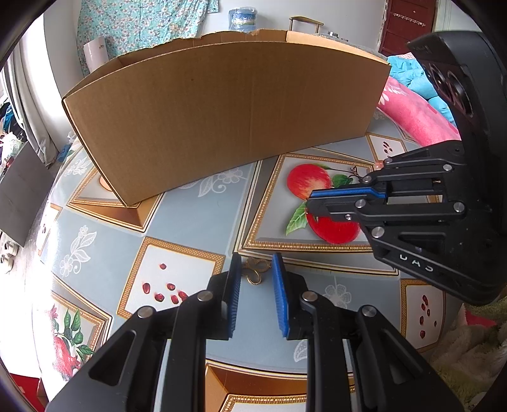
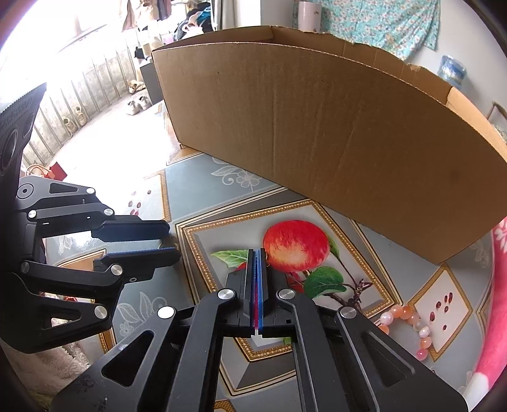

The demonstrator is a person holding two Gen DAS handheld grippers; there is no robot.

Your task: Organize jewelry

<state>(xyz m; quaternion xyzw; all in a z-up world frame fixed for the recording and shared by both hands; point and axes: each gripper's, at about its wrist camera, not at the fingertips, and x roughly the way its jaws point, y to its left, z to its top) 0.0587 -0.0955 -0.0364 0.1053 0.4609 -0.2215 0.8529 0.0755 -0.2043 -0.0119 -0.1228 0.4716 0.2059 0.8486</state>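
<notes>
Peering past the left gripper (image 1: 256, 269), its jaws parted, a gold brooch (image 1: 255, 270) lies on the desk (image 1: 196, 218) between them, partly hidden. Far off, a cardboard box (image 1: 228, 114) blocks the view.

Right view: the right gripper (image 2: 256, 253) is clenched, anything pinched indiscernible; a bead bracelet (image 2: 408, 326) lies near right, part cut off.

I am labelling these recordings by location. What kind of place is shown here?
Probably a lived-in room at home: a table under a fruit-patterned cloth, a floral fabric hanging on the wall, and shoes left on the floor.
</notes>
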